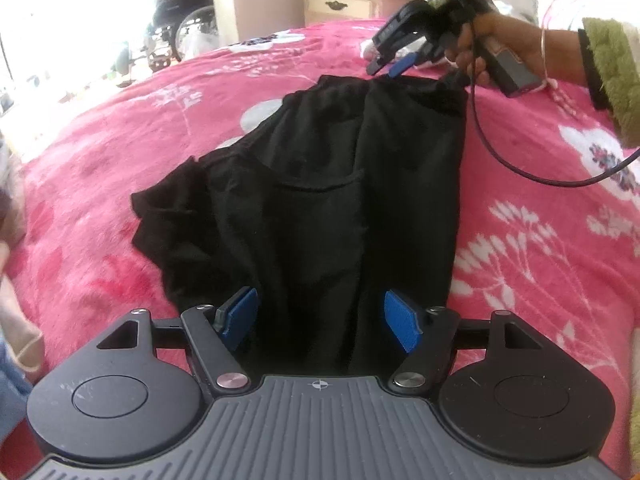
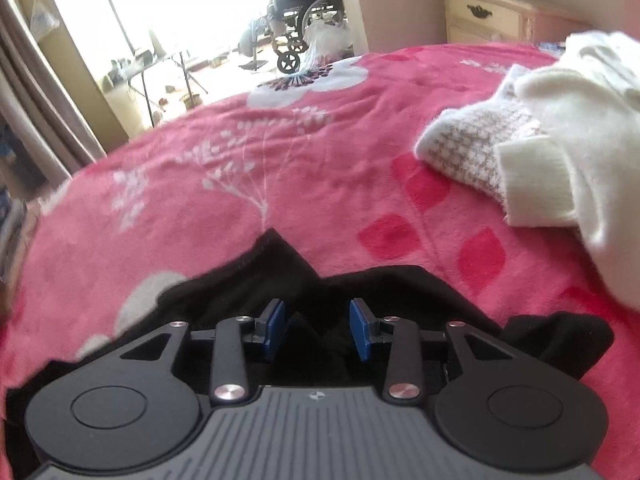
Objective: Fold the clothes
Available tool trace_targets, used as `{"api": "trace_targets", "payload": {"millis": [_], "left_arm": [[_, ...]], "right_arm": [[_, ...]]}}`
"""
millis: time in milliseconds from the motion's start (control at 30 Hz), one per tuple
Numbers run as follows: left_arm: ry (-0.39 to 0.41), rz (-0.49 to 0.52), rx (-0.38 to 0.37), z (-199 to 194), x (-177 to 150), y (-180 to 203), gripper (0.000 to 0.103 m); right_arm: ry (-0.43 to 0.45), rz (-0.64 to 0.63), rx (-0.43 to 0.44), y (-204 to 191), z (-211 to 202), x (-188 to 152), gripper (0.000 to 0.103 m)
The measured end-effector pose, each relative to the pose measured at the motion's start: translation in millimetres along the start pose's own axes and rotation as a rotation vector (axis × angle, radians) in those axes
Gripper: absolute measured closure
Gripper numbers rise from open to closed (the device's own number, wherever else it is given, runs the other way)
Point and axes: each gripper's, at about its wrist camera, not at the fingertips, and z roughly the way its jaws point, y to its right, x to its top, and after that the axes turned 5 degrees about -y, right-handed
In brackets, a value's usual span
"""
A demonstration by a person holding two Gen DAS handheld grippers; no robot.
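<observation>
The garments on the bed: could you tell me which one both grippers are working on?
The black garment, spread flat on the pink blanket. The white knitted clothes lie heaped and untouched beyond the right gripper.

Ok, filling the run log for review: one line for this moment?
black garment: partly folded on pink blanket | left gripper: open over near edge | right gripper: open at far edge | white knitwear: aside

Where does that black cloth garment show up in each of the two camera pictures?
Left wrist view: the black cloth garment fills the centre, running from the open left gripper up to the right gripper.
Right wrist view: its edge lies low, around the open fingers.
Shared landmark: the pink floral blanket.
</observation>
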Motion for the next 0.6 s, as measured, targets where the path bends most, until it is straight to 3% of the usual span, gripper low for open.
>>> {"api": "trace_targets", "payload": {"millis": [133,200,267,433,600], "left_arm": [[-0.020,0.024,0.032,9.8,-4.6,6.7,0.032],[-0.022,0.032,0.059,14.6,-5.2,10.3,0.032],[-0.016,-0.001,0.072,16.4,-3.5,7.9,0.032],[0.017,-0.122,0.006,4.9,-2.3,-11.8,0.033],[0.025,-0.249,-0.094,-4.6,-9.8,-33.4,0.033]], "right_arm": [[-0.026,0.002,-0.012,-4.2,10.6,1.0,0.065],[-0.039,0.004,-0.019,-6.3,15.8,1.5,0.087],[-0.021,0.022,-0.002,-3.3,6.6,-1.6,0.097],[0.124,0.124,0.117,20.5,-63.5,-20.7,0.098],[0.190,0.223,0.212,59.9,-136.9,-79.3,0.098]]}}
